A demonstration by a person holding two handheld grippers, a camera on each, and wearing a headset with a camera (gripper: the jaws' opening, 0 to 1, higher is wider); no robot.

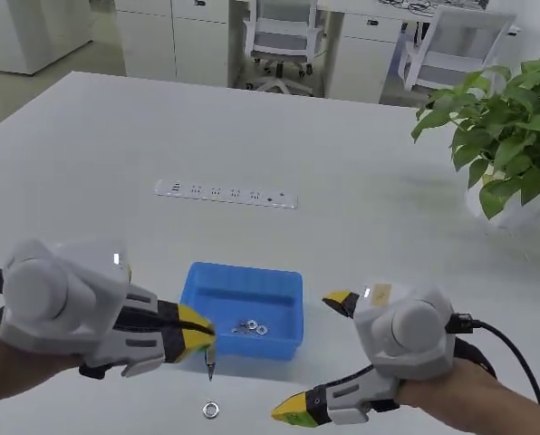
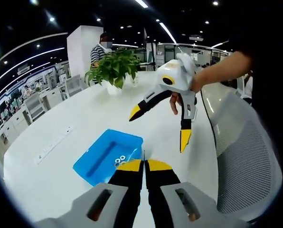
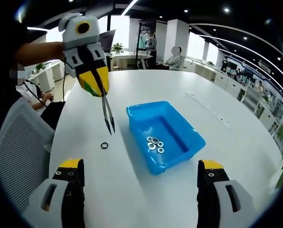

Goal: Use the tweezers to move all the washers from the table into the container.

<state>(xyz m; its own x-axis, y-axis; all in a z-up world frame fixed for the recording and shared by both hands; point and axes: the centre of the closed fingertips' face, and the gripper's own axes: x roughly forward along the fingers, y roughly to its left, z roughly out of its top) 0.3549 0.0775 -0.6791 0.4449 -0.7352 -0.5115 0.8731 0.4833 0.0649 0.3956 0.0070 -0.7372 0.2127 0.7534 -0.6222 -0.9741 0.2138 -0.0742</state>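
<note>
In the head view, the left gripper (image 1: 200,333) is hovering low over the white table (image 1: 116,145), its jaws pressed together on a pair of tweezers (image 1: 209,361) that is pointing straight down. The tips are hanging just above a loose washer (image 1: 210,410), which is lying on the table in front of the blue container (image 1: 197,294), apart from its wall. A small cluster of washers (image 1: 251,327) is sitting inside the container near its front wall. The right gripper (image 1: 313,355) is waiting to the right of the container with its jaws spread wide and nothing between them. A power strip (image 1: 226,193) is lying farther back, and a potted plant (image 1: 510,127) is standing at the far right.

In the left gripper view, the yellow-tipped jaws are meeting with the thin tweezers sticking out between them, and the container is lying just beyond. The right gripper is hanging above the table, gaping and empty. A mesh chair (image 2: 246,152) is standing at the table's edge.

In the right gripper view, its own jaws are standing far apart. The tweezer prongs are sitting slightly parted, gripping nothing, close beside the loose washer.
</note>
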